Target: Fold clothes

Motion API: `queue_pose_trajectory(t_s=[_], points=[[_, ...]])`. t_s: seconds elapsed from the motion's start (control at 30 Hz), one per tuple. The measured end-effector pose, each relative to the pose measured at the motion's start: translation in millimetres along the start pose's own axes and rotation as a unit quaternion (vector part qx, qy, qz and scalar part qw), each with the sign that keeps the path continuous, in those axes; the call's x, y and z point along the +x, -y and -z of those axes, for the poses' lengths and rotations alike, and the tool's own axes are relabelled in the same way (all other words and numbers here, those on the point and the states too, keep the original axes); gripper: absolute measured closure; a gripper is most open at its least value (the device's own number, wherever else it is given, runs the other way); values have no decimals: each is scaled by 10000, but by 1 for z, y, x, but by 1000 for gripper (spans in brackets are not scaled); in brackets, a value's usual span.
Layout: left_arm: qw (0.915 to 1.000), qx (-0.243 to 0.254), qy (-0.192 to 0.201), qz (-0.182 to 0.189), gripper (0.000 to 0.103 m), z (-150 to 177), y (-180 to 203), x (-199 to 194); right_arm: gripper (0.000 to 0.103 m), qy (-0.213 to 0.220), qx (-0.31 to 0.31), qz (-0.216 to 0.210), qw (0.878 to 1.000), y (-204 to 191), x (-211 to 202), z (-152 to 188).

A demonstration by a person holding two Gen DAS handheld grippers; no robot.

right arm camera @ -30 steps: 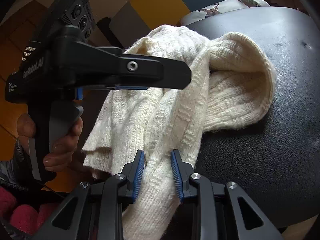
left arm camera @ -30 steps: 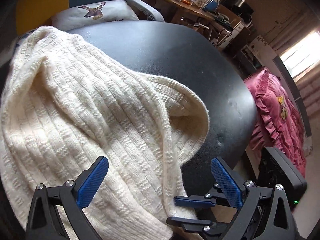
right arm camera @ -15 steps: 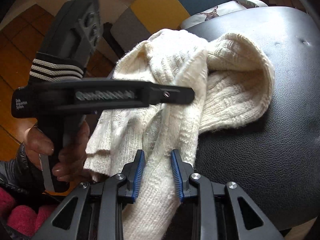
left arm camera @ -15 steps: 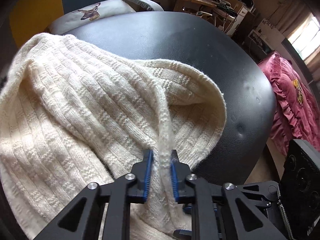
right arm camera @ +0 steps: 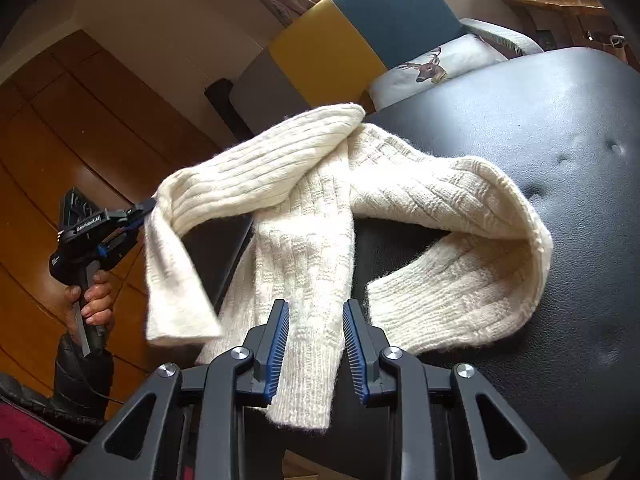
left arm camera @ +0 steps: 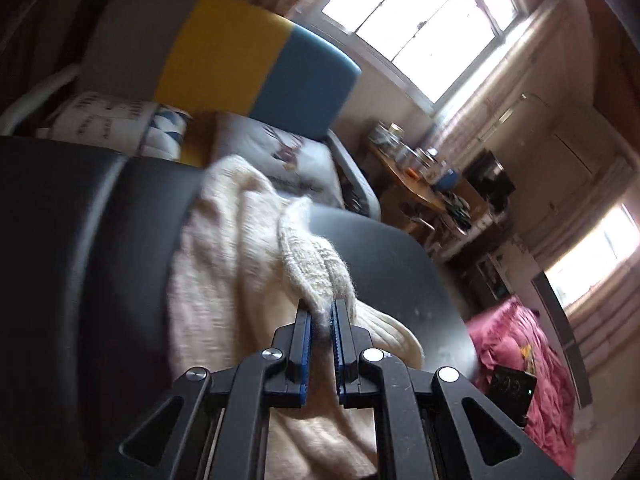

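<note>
A cream knitted sweater [right arm camera: 404, 184] lies bunched on a black padded table [right arm camera: 560, 128]. My left gripper [left arm camera: 321, 312] is shut on a ribbed edge of the sweater [left arm camera: 312, 256] and holds it off the table's left side; in the right wrist view it [right arm camera: 140, 210] stretches a sleeve out to the left. My right gripper [right arm camera: 314, 312] is shut on another strip of the sweater at the near table edge. A ribbed cuff [right arm camera: 452, 300] folds back at the right.
A chair with a yellow and blue back [right arm camera: 360, 24] and a deer cushion [right arm camera: 432, 66] stands behind the table. A cluttered wooden desk [left arm camera: 420, 176] and a pink bedspread [left arm camera: 520, 344] lie to the right. Wooden floor [right arm camera: 40, 160] is at left.
My left gripper closed on the sweater's edge, then pulled it up and away to the left, stretching the sleeve. My right gripper kept its hold and stayed put.
</note>
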State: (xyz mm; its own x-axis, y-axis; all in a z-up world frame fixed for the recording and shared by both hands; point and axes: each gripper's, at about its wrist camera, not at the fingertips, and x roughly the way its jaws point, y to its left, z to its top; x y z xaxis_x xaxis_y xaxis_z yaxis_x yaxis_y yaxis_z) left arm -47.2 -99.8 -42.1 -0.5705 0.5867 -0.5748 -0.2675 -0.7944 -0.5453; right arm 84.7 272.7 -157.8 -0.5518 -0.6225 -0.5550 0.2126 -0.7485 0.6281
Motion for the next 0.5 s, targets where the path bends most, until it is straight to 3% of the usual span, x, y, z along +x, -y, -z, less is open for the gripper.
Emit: queue_pose_trajectory(t_s=[0.07,0.13,0.23,0.37,0.5], points=[[9983,-199,221,-509,97,-3,-39,-26,75,-102,82,90,9999,0,14,-3],[9943,-404,186,-972,97,0,-77,-42,75,-204,139,169,9996,-2,28,-6],[9776,-565,55,-2027,98,13,-127,-51,75,-358,187,271,9988,-6,47,-10],[9590,-1064,13,-2627,98,39,-177,-71,75,-498,85,288,9983,-18,65,-17],[9605,-762,-125,-2673,98,68,-164,-77,72,-681,181,301,9971,-24,79,-18]])
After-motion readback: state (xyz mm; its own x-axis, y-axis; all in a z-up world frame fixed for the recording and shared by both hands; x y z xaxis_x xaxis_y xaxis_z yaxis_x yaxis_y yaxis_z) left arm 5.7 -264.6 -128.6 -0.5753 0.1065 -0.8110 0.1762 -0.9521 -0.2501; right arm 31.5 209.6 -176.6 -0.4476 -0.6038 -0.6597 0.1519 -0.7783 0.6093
